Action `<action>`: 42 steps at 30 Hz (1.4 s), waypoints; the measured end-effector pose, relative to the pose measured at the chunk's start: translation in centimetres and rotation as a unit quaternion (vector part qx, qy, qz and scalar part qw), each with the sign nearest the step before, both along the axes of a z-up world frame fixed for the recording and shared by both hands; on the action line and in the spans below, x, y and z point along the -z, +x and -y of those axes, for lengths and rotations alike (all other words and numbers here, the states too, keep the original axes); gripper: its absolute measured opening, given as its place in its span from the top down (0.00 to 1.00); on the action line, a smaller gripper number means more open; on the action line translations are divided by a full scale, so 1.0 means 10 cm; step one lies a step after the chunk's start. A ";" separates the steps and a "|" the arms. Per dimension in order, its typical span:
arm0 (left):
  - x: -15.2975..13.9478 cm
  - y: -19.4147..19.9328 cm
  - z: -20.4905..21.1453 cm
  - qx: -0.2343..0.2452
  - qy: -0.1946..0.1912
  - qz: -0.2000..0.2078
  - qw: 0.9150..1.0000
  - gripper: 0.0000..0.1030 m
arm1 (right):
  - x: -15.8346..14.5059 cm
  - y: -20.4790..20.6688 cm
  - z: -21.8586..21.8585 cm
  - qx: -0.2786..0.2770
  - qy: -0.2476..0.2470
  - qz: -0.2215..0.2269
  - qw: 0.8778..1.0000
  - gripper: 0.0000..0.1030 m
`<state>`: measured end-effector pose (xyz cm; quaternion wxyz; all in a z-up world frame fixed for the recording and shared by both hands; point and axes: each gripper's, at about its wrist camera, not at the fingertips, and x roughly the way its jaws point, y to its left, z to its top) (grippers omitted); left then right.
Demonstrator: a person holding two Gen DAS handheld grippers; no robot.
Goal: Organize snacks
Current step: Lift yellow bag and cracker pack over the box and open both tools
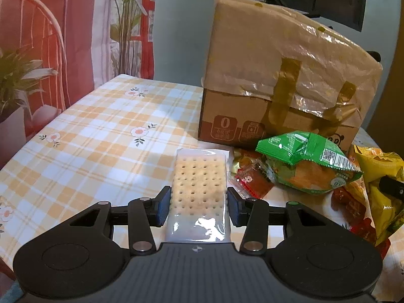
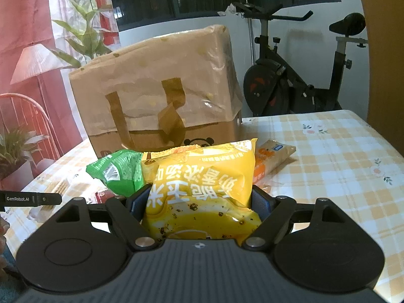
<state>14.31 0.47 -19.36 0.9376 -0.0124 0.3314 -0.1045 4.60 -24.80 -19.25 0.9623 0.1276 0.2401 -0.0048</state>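
Observation:
My left gripper (image 1: 199, 203) is shut on a clear-wrapped pack of crackers (image 1: 198, 171), its blue pads pressing both long sides; the pack points away from me, just above the checked tablecloth (image 1: 101, 131). To its right lie a small red packet (image 1: 250, 179), a green snack bag (image 1: 305, 161) and yellow bags (image 1: 378, 171). In the right wrist view my right gripper (image 2: 199, 202) is shut wide on a puffy yellow snack bag (image 2: 202, 184), which fills the gap between the jaws. The green snack bag (image 2: 118, 171) sits just left of it.
A cardboard box under a tan carry bag (image 1: 277, 63) (image 2: 156, 88) stands behind the snacks. A tan and orange packet (image 2: 272, 156) lies right of the box. An exercise bike (image 2: 290, 75) stands beyond the table, an orange chair (image 1: 38, 38) and plants at left.

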 end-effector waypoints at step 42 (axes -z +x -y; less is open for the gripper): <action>-1.72 1.69 0.87 0.079 -0.038 0.110 0.990 0.53 | -1.47 2.05 -0.05 0.016 -0.020 0.093 0.995 0.20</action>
